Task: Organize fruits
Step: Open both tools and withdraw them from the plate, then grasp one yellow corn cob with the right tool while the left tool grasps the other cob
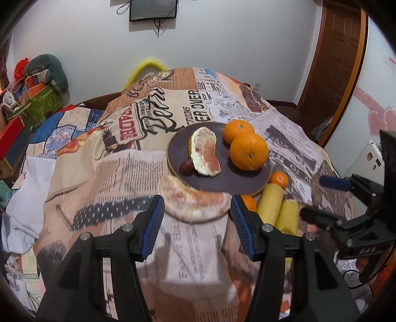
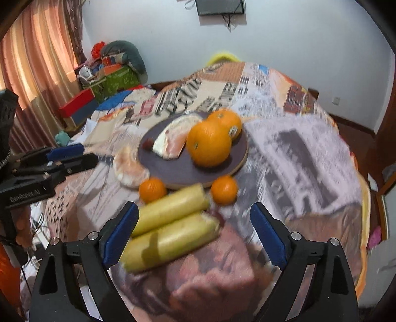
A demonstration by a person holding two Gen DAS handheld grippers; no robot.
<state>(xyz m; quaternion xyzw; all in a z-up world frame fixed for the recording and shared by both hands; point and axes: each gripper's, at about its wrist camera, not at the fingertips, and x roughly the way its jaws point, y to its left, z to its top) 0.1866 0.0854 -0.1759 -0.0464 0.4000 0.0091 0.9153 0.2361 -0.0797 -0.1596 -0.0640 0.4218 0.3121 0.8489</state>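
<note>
A dark round plate (image 1: 230,177) (image 2: 173,171) holds two big oranges (image 1: 248,151) (image 2: 209,146), a pomelo wedge (image 1: 206,154) (image 2: 173,141) and a small red fruit (image 1: 186,167). A second pomelo wedge (image 1: 194,201) (image 2: 130,171) lies on the cloth before the plate, just beyond my open left gripper (image 1: 198,210). Two small tangerines (image 2: 152,190) (image 2: 224,190) and two yellow bananas (image 2: 170,232) (image 1: 269,204) lie beside the plate. My right gripper (image 2: 194,223) is open, with the bananas between and in front of its jaws.
The table is draped with a newspaper-print cloth (image 1: 118,173). Boxes and cushions (image 1: 32,91) are piled at the far left. A wooden door (image 1: 334,62) stands at the right. A monitor (image 1: 153,10) hangs on the wall.
</note>
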